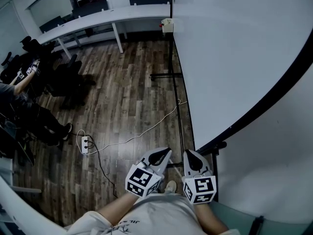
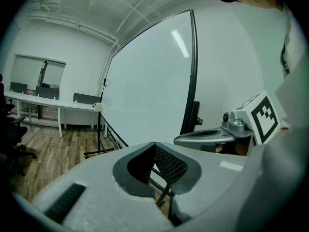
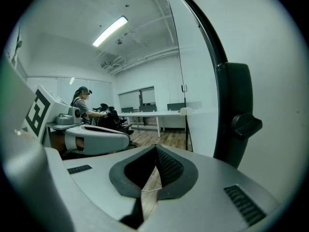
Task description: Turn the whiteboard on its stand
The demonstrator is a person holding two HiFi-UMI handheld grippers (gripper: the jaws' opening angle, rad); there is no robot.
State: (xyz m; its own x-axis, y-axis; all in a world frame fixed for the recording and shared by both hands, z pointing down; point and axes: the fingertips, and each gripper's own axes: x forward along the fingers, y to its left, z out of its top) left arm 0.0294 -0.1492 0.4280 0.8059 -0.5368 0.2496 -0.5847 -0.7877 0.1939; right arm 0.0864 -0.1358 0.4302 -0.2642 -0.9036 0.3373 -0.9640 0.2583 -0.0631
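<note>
Left gripper and right gripper closed, empty (knob at 3 o'clock untouched); whiteboard seemingly not yet turned.

Head view looks steeply down from above at the wooden floor beside the whiteboard. Both gripper views face nearly level, close to the board's edge; all three share the board and distant long desk.

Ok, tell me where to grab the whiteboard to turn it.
Clamp the whiteboard's dark edge frame, away from the knob where it probably pivots. Come at it end-on from the near end: the frame is a thin strip that jaws can straddle.
</note>
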